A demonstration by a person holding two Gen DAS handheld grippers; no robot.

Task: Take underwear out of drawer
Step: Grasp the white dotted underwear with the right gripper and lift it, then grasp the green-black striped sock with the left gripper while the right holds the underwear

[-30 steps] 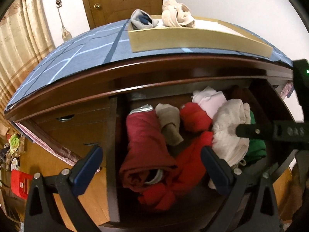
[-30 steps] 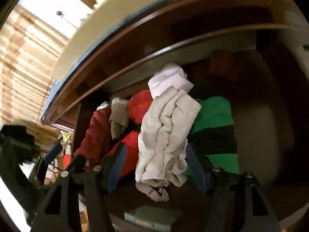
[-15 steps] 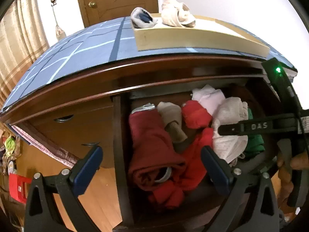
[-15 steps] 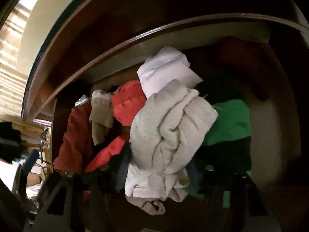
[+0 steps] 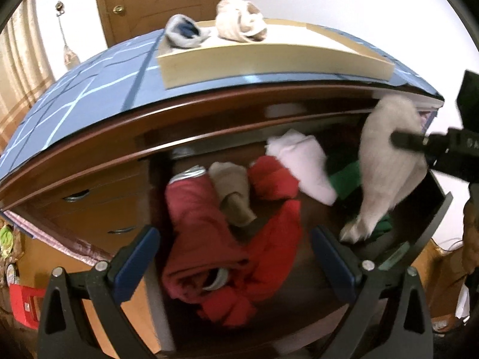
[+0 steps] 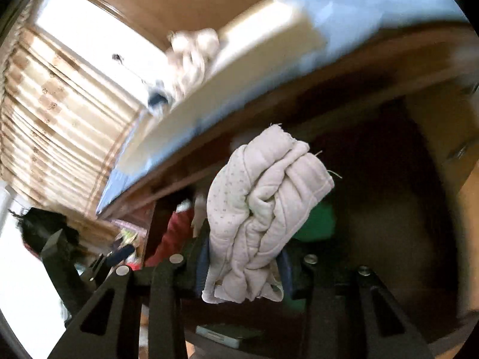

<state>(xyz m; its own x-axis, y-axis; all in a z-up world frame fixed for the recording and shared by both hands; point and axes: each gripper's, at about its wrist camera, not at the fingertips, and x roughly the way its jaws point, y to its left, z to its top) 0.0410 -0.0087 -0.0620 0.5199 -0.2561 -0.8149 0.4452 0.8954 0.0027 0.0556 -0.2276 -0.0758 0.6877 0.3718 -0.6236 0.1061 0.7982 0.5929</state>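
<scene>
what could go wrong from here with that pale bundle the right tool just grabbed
1. The right tool, whose jaws have just been closing, pinches only the bottom of the pale underwear bundle; its loose folds could slip free.
2. The bundle's tail hangs near the green garment and might drag it along.
3. The bundle sits close under the dresser's top edge and may brush it.

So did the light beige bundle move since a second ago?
Yes. The right tool has just closed on the beige underwear bundle and lifted it from beside the green garment to the drawer's top edge.
</scene>
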